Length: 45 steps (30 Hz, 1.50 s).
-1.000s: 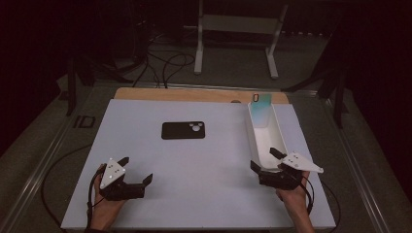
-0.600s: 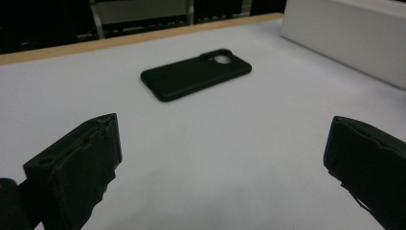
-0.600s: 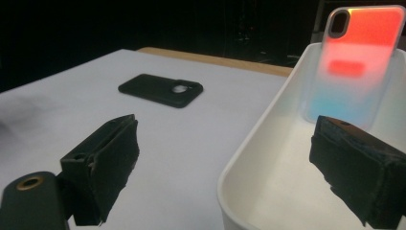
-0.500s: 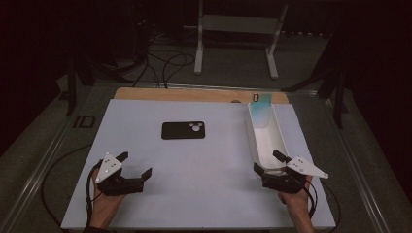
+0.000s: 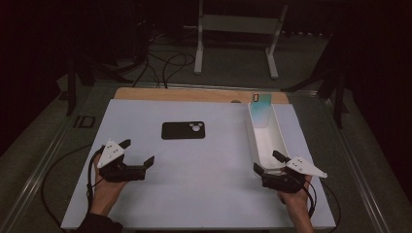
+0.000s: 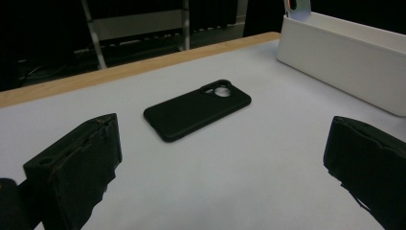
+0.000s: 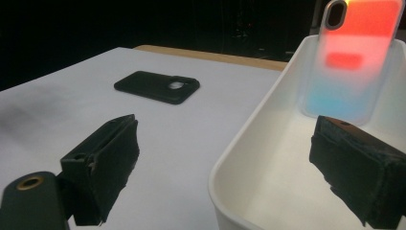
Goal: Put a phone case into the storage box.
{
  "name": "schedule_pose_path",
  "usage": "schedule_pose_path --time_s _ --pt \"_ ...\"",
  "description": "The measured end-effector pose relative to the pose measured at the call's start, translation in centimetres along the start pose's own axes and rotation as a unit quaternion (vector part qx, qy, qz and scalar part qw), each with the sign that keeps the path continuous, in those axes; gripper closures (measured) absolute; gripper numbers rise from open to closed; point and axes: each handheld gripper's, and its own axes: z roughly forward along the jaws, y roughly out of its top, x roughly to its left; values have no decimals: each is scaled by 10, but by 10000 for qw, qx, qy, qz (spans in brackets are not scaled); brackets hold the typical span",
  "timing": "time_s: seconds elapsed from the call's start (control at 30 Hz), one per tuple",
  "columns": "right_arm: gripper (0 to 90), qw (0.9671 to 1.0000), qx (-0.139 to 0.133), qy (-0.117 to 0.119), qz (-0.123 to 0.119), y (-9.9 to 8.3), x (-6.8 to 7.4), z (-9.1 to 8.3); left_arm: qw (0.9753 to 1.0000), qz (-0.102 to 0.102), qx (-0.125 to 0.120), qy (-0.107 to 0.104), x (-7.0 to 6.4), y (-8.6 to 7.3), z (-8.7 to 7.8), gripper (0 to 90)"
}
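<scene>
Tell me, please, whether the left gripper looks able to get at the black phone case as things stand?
Probably yes. The left gripper is open and faces the black phone case, which lies flat on the white mat with only bare mat between them. The white tray stands off to one side.

You are working in what looks like a lab or a recording studio, not a home. The room around you is dark, and a white board (image 5: 204, 194) covers the wooden table (image 5: 194, 94). Cables (image 5: 160, 63) lie on the grey floor (image 5: 233, 73), and a white metal stand (image 5: 238, 29) rises behind the table.
</scene>
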Motion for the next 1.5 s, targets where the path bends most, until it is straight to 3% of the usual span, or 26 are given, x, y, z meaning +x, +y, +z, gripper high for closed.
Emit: schedule_pose_path --time_s 0.23,0.53,0.63,0.7,0.8,1.0,1.27,1.5 --pt "95 10000 -14 13 1 0 1 0 9999 28 117 -64 7 17 22 1" --pt "95 10000 -38 44 76 -1 2 1 9994 -158 278 -134 21 31 52 13" --pt "95 9999 -34 59 83 -1 2 2 9994 -158 301 -98 26 35 63 17" --pt "95 10000 -13 50 82 -1 2 2 9991 -18 412 -42 29 36 74 17" --pt "95 9999 -18 51 94 -2 1 2 9985 36 549 18 33 36 87 26" --pt "95 9999 -23 54 112 -1 1 2 9975 -84 685 172 40 39 108 76" --pt "95 9999 -52 56 134 -1 0 1 9955 -296 813 380 49 40 131 183" --pt "95 9999 -60 65 142 -1 -1 1 9953 -383 837 317 49 40 149 409"
